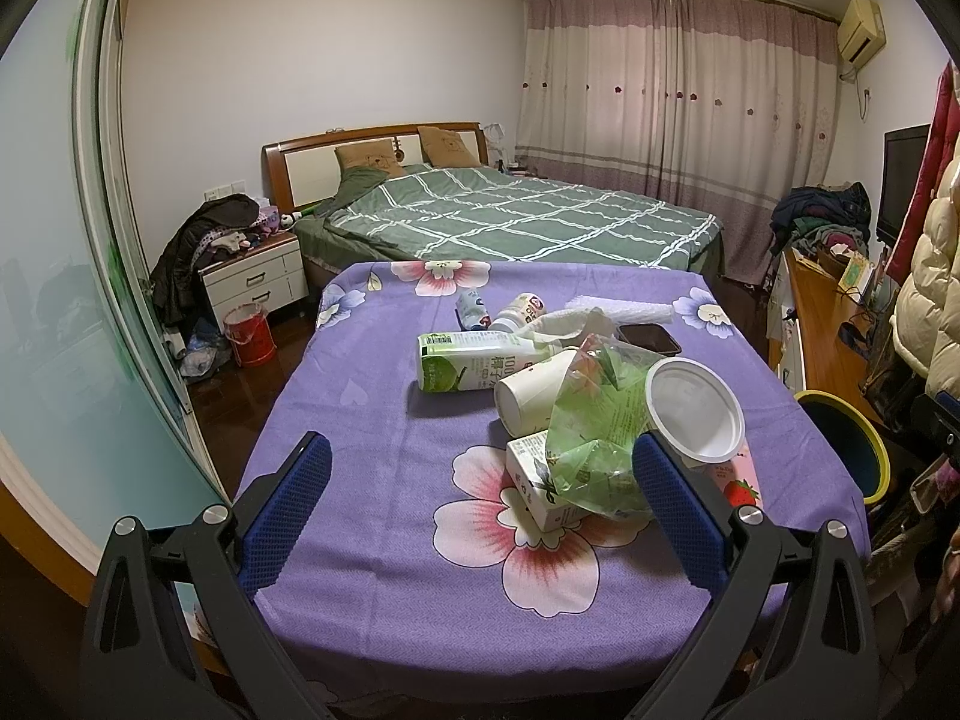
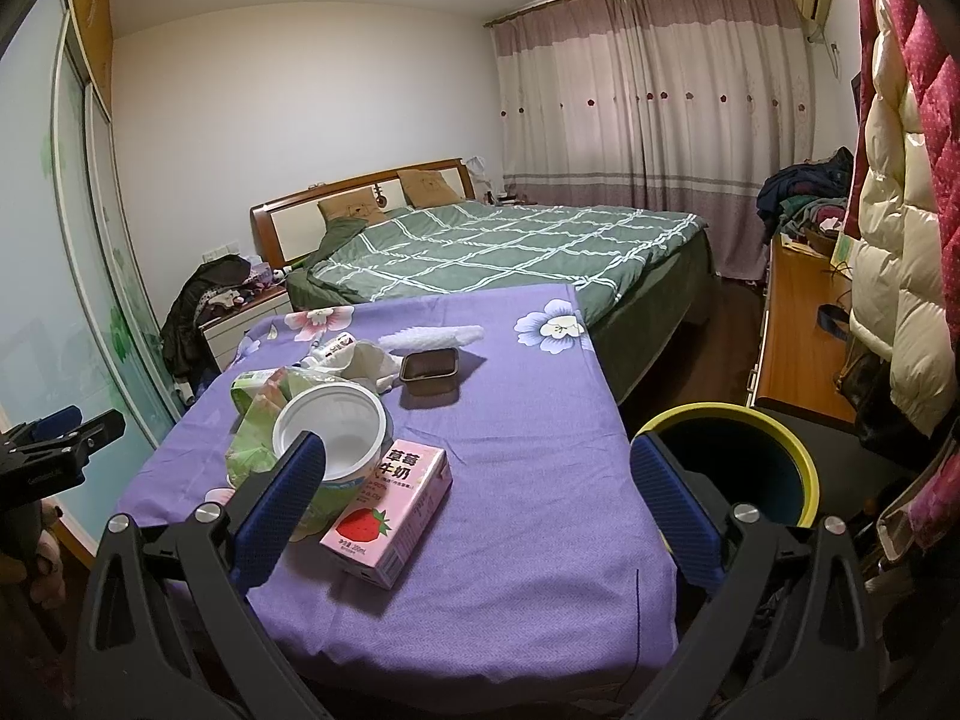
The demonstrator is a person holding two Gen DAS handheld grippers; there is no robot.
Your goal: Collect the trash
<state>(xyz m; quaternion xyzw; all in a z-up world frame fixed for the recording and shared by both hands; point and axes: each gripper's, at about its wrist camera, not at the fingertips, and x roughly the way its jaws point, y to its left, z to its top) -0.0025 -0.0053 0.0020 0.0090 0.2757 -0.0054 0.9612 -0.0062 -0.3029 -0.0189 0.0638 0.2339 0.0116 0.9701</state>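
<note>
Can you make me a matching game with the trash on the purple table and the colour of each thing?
Things:
1. strawberry milk carton
2. crumpled plastic bag
3. small food tray
4. trash bin rim

Colours:
A. dark brown
B. yellow
C. pink
D. green

Pairs: 1-C, 2-D, 3-A, 4-B

We list: table [image 2: 510,528], purple floral cloth; on it strawberry milk carton [image 2: 390,516], white tub [image 2: 336,438], black tray [image 2: 429,367], green carton [image 1: 468,363].
</note>
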